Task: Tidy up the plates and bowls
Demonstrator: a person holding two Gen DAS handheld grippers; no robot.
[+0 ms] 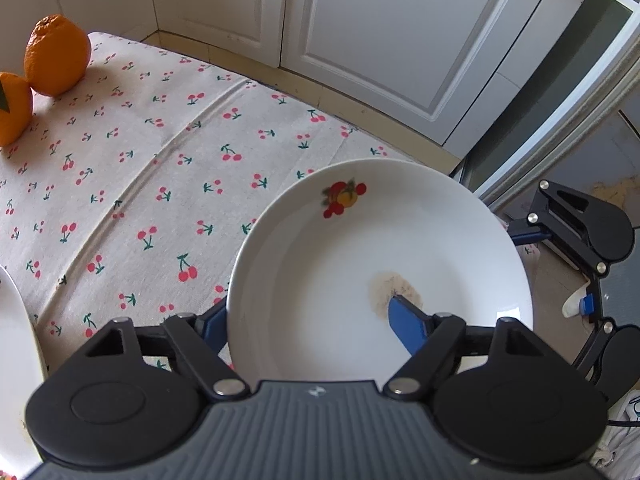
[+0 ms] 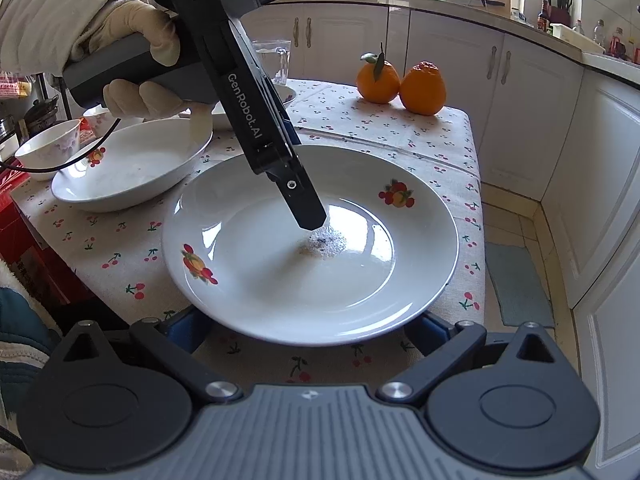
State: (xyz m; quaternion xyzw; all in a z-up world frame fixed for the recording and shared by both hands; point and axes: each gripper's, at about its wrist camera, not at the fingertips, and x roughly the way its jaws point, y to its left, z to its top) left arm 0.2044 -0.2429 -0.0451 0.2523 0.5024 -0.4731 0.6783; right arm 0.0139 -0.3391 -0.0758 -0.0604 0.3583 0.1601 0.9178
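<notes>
**Plate at the near edge, stacking not begun**

1. Right gripper (image 2: pixel 308 322): fingers spread wide. The tips pass out of sight under the near rim of the plate, and no clamp on it shows.
2. Plate (image 2: pixel 260 288): white, deep, with fruit motifs. It sits at the near edge of the counter (image 2: pixel 400 152) and has a speckled patch of residue (image 2: pixel 326 246) in its well.
3. Left gripper (image 1: pixel 306 304): held by a gloved hand (image 2: pixel 132 40) and pointed steeply down. Its fingers are about half spread and straddle the plate's rim, one in the well by the residue and one outside. They do not look to be pinching yet.
4. Second deep plate (image 2: pixel 132 172): just beyond, separate, same pattern.
5. Small bowl (image 2: pixel 48 144): at the far left.
6. Further dish (image 2: pixel 288 94): partly hidden behind the left gripper.

Progress, as judged: nothing is nested or stacked. Each piece lies singly, so all the sorting remains.

Surface: cherry-print cloth, creased. At the far end stand two oranges (image 2: pixel 400 80) and a glass mug (image 2: pixel 276 56).

Room: white kitchen cabinets (image 2: pixel 440 40) along the wall, a tiled floor and a grey mat (image 2: pixel 516 280).
</notes>
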